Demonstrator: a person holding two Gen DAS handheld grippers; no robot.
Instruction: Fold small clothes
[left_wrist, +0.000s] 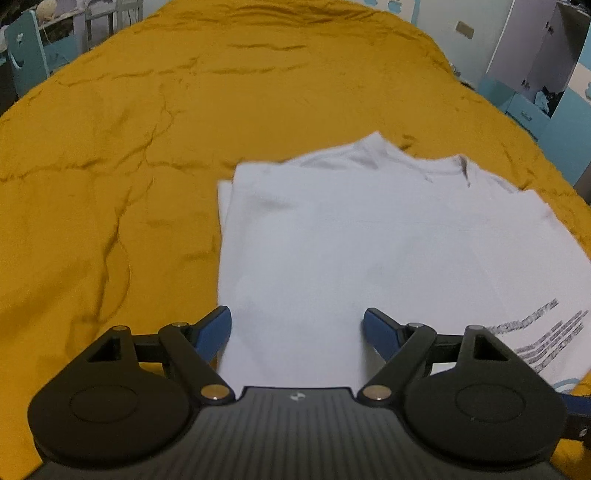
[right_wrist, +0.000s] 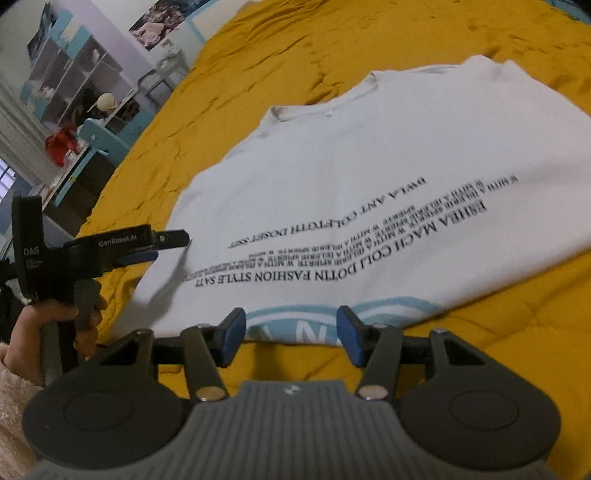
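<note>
A white T-shirt (left_wrist: 369, 236) with black printed text and a light blue emblem lies flat on a mustard-yellow bedspread (left_wrist: 110, 166), its left side folded over. My left gripper (left_wrist: 297, 325) is open and empty, just above the shirt's near left edge. In the right wrist view the shirt (right_wrist: 351, 166) lies ahead with its collar far. My right gripper (right_wrist: 291, 332) is open and empty over the shirt's near hem by the blue emblem. The left gripper (right_wrist: 173, 240) shows there from the side, held by a hand at the shirt's left edge.
The bedspread (right_wrist: 498, 332) is wrinkled and spreads wide to the left and far side. A blue chair (left_wrist: 29, 51) and shelves (right_wrist: 74, 74) stand beyond the bed's left edge. White and blue cabinets (left_wrist: 535, 74) stand beyond the right edge.
</note>
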